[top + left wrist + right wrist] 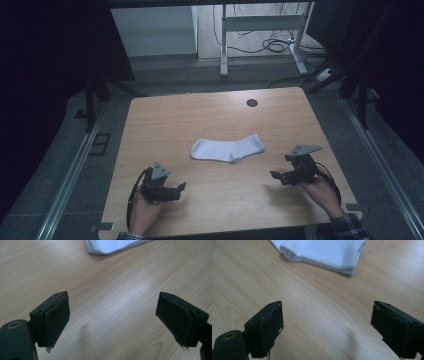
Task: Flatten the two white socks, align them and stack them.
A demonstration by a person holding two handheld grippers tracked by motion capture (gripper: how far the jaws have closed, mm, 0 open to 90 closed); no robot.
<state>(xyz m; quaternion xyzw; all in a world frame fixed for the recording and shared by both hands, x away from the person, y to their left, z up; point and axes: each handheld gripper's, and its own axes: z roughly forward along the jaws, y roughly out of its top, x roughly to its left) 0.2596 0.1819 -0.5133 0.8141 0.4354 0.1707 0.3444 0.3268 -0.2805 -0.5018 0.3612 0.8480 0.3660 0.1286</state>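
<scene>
A white sock [228, 148] lies flat near the middle of the wooden table [165, 120]. My left gripper [181, 189] rests low at the front left, held in a hand, its jaws wide apart with nothing between them. In the left gripper view the sock [110, 245] shows at the top edge, beyond the gripper [112, 322]. My right gripper [274, 175] sits at the front right, pointing left toward the sock, open and empty. In the right gripper view the sock [324, 253] lies just ahead of the gripper [327, 327].
A dark round grommet [252, 103] sits near the table's far edge. Beyond the table stand a white desk frame [260, 30] and loose cables [277, 46] on the floor. Metal rails [75, 165] run along both sides of the table.
</scene>
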